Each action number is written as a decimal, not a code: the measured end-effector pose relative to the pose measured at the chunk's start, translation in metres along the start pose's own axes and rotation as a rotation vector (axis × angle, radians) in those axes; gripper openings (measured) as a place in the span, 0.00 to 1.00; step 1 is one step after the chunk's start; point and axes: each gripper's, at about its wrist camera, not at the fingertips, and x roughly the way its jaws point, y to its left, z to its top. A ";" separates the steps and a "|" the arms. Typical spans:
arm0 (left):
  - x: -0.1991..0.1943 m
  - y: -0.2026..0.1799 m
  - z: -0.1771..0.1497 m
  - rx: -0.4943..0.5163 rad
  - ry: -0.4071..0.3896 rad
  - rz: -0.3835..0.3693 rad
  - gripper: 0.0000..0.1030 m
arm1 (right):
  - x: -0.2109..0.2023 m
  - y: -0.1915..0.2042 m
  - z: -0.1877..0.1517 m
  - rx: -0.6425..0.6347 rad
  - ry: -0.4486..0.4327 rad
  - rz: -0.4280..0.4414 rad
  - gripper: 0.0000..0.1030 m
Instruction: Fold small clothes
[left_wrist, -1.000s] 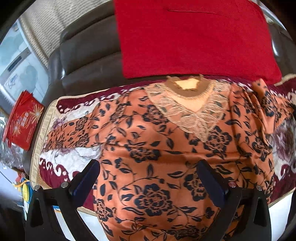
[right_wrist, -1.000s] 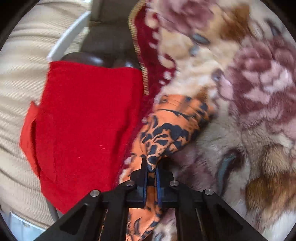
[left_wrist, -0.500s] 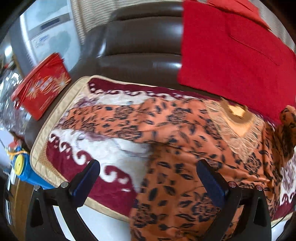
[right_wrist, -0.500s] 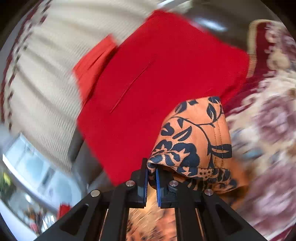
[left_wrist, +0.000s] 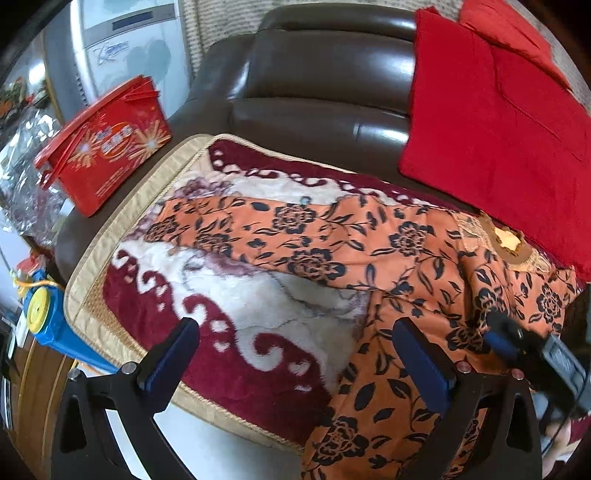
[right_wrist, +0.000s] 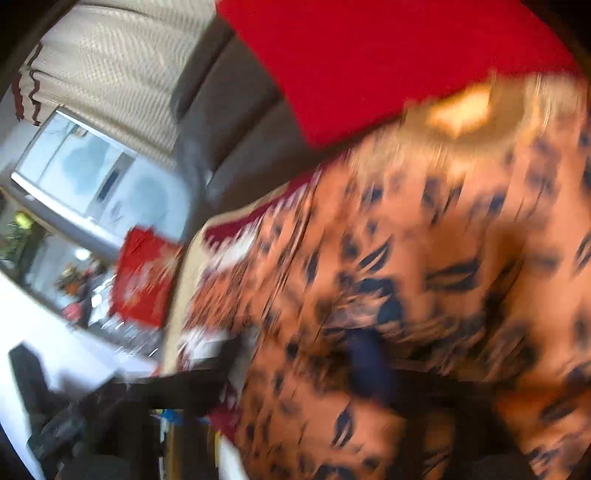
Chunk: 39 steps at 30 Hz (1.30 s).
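Left wrist view: left gripper (left_wrist: 295, 354) hangs wide open, holding nothing; the blouse's (left_wrist: 388, 266) outstretched sleeve (left_wrist: 236, 225) lies at 11 o'clock, long axis running 10 to 4, nearest this arm. Right gripper (left_wrist: 498, 332) at 3 o'clock seems clamped on blouse fabric; blur prevents certainty.

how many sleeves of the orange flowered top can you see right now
1 for sure: the sleeve of the orange top lies spread across the blanket. The other is not clear; it may be the fabric by the right gripper.
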 end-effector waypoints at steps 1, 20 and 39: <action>0.001 -0.008 0.001 0.021 -0.005 -0.021 1.00 | -0.002 -0.005 -0.008 -0.002 0.003 0.019 0.85; 0.079 -0.211 -0.018 0.518 -0.017 -0.118 0.79 | -0.207 -0.136 -0.010 0.240 -0.394 -0.261 0.36; 0.103 0.049 0.025 -0.057 0.093 -0.043 0.57 | -0.153 -0.078 -0.003 0.062 -0.332 -0.314 0.30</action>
